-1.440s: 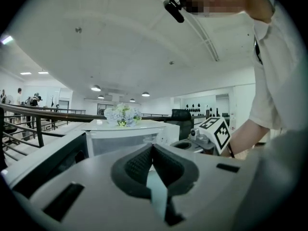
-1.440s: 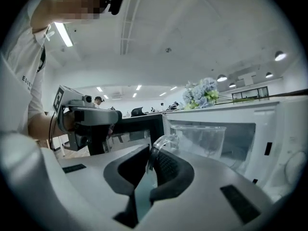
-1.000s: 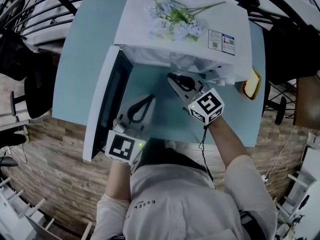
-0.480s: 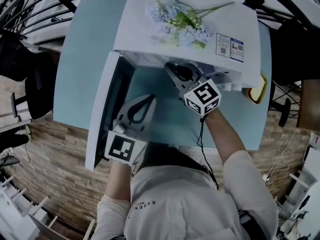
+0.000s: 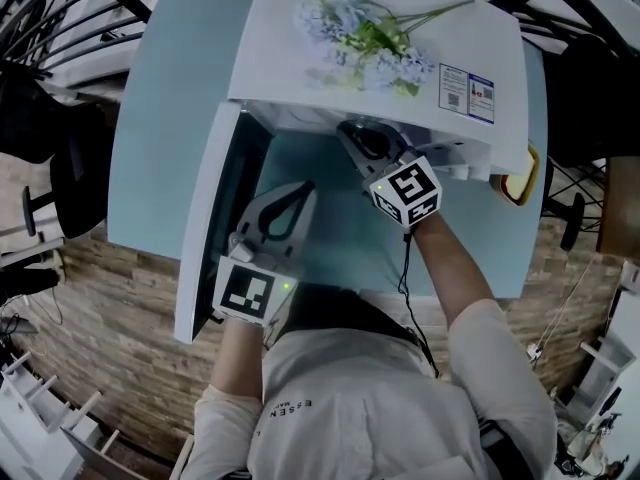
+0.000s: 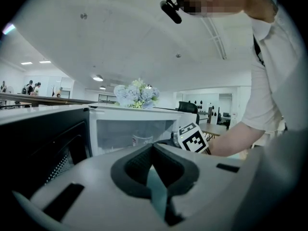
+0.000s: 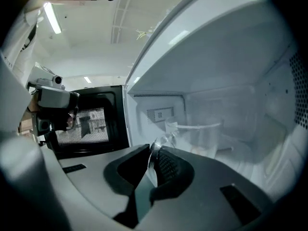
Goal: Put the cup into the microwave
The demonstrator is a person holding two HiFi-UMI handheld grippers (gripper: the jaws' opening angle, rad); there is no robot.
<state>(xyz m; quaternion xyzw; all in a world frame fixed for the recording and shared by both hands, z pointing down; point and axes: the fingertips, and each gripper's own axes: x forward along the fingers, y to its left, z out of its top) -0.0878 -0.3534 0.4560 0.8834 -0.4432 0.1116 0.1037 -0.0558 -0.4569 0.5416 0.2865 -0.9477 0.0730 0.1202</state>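
Note:
The white microwave [image 5: 300,38] stands on the teal table with its door [image 5: 215,218] swung open to the left. A clear cup [image 7: 199,134] is inside the cavity, low over its floor; whether it rests there I cannot tell. My right gripper [image 7: 155,154] reaches into the opening and is shut on the cup's clear handle. In the head view the microwave's top hides the right gripper's tips [image 5: 358,136]. My left gripper [image 5: 303,188] is shut and empty beside the open door. From the left gripper view the cup [image 6: 141,139] shows faintly inside.
A bunch of pale blue artificial flowers [image 5: 365,46] lies on the microwave's top. A yellow object [image 5: 524,174] sits at the table's right edge behind the microwave. Black railings and chairs surround the table [image 5: 165,98]. The door's dark window [image 7: 89,124] is at my left.
My right gripper has gone further into the microwave's cavity with the cup, and a little lower. The left gripper has shifted slightly forward beside the door.

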